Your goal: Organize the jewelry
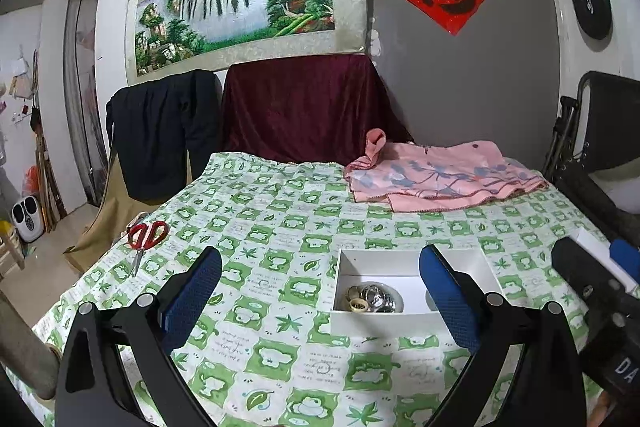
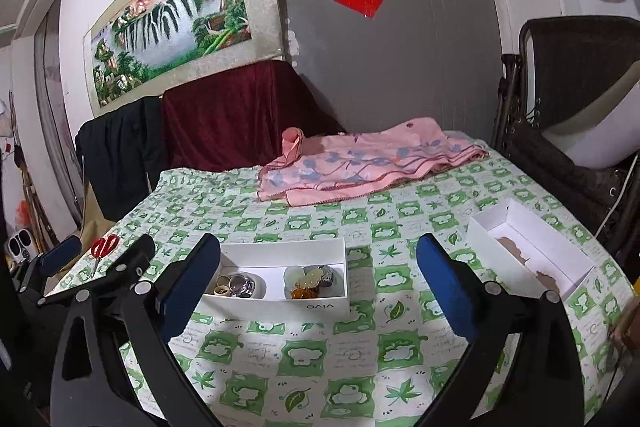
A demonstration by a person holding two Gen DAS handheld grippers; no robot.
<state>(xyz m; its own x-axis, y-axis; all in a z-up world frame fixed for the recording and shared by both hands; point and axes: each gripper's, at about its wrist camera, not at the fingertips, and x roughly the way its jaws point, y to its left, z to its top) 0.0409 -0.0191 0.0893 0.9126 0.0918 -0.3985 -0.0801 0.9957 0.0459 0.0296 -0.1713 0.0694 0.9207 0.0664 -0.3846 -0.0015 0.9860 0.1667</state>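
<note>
A white box (image 2: pixel 280 305) lies on the green-and-white checked tablecloth (image 2: pixel 320 359). It holds rings and a watch (image 2: pixel 236 285) on its left side and amber and pale pieces (image 2: pixel 308 281) on its right. My right gripper (image 2: pixel 318 283) hovers open in front of the box with nothing between its blue pads. In the left wrist view the same box (image 1: pixel 380 323) sits right of centre, and the ring pile (image 1: pixel 372 299) shows inside it. My left gripper (image 1: pixel 320 299) is also open and holds nothing. Its right finger hides the right end of the box.
Red-handled scissors (image 1: pixel 146 235) lie near the table's left edge. A folded pink cloth (image 1: pixel 440 179) covers the far right corner. A second white box (image 2: pixel 496 251), with nothing in it, sits at the right. Draped chairs stand behind the table, and a folded black chair stands to its right.
</note>
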